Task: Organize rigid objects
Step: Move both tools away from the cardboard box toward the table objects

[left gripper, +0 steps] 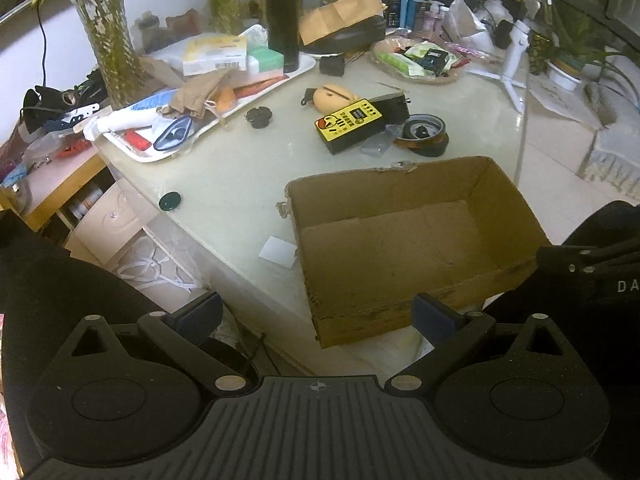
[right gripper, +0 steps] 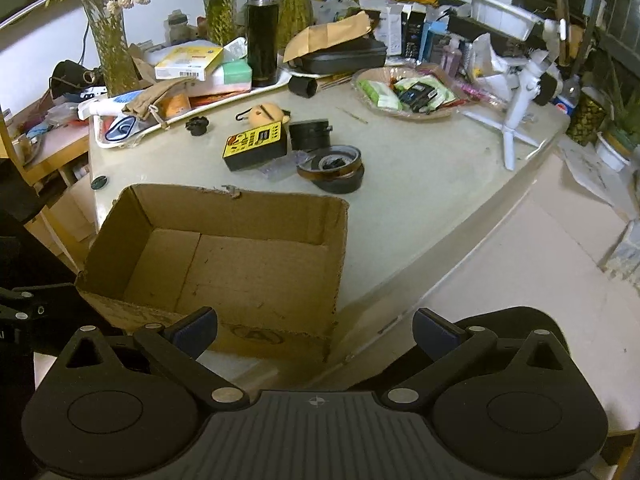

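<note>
Brown cardboard, open-topped and empty, the box (left gripper: 404,240) sits at the near edge of the pale surface (left gripper: 240,168), just ahead of both claws. The left claw (left gripper: 318,316) hangs spread wide with nothing between its blue-padded fingers (left gripper: 200,314), low before the near-left corner of the box. The right claw (right gripper: 316,330) is likewise wide open and empty, its left finger in front of the box's near wall.

Beyond the far wall of the box lie the rigid things, well apart from either claw: a yellow-faced black device (right gripper: 256,146), a black cylinder (right gripper: 310,134) just beside it, and stacked tape rolls (right gripper: 334,168) with a small dark piece in the core. An orange rounded object (right gripper: 266,114) rests behind the device, and a small black knob (right gripper: 197,126) lies to its left. A dark green disc (left gripper: 169,201) lies alone near the surface's left edge.

The box itself stands between the claws and these items. Further back, a cluttered white tray (left gripper: 208,80) carries a tall black flask (left gripper: 283,16), and a white tripod (right gripper: 516,120) stands at the right.
</note>
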`<state>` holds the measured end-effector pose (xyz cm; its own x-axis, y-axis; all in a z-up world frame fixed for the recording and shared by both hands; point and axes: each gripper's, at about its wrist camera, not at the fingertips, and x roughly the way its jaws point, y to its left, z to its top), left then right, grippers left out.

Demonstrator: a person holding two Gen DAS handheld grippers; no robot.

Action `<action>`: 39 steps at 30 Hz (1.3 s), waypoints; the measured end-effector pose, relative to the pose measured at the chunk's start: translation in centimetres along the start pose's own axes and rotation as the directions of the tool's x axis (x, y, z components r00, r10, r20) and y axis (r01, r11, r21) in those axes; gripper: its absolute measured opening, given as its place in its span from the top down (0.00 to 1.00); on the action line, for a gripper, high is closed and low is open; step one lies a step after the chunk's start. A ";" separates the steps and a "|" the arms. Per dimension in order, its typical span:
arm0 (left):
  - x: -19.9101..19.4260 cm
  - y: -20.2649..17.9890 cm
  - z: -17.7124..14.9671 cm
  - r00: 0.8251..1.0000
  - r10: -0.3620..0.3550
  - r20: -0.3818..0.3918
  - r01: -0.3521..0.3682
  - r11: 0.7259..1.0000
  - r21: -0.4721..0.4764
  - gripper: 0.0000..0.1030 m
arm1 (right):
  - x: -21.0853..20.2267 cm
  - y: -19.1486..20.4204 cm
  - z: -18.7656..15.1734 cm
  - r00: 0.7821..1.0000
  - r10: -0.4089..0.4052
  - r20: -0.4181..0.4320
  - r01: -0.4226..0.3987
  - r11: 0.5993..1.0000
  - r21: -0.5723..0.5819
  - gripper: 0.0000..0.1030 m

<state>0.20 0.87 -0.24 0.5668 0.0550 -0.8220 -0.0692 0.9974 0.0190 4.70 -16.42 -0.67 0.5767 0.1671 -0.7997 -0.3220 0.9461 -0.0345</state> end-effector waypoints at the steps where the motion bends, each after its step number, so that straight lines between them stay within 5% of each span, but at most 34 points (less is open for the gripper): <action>1: 0.1 0.0 0.0 1.000 0.000 -0.005 0.000 1.000 0.005 0.00 | 0.2 -0.1 0.0 1.000 0.008 -0.005 -0.008 1.000 0.002 0.00; 14: 0.2 0.3 0.5 0.997 -0.082 0.011 0.082 0.997 0.015 0.00 | 0.4 -0.2 0.2 0.997 0.073 -0.009 -0.072 0.997 0.007 0.00; 39: 1.8 0.7 3.8 0.995 -0.094 0.043 0.093 0.995 0.033 0.00 | 2.4 -2.3 4.1 0.995 0.098 -0.019 -0.098 0.995 -0.004 0.00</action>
<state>4.30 1.88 0.53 0.6056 -0.0372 -0.7949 0.0107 0.9992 -0.0386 9.98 -17.08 -0.05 0.5284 0.2534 -0.8103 -0.3795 0.9243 0.0416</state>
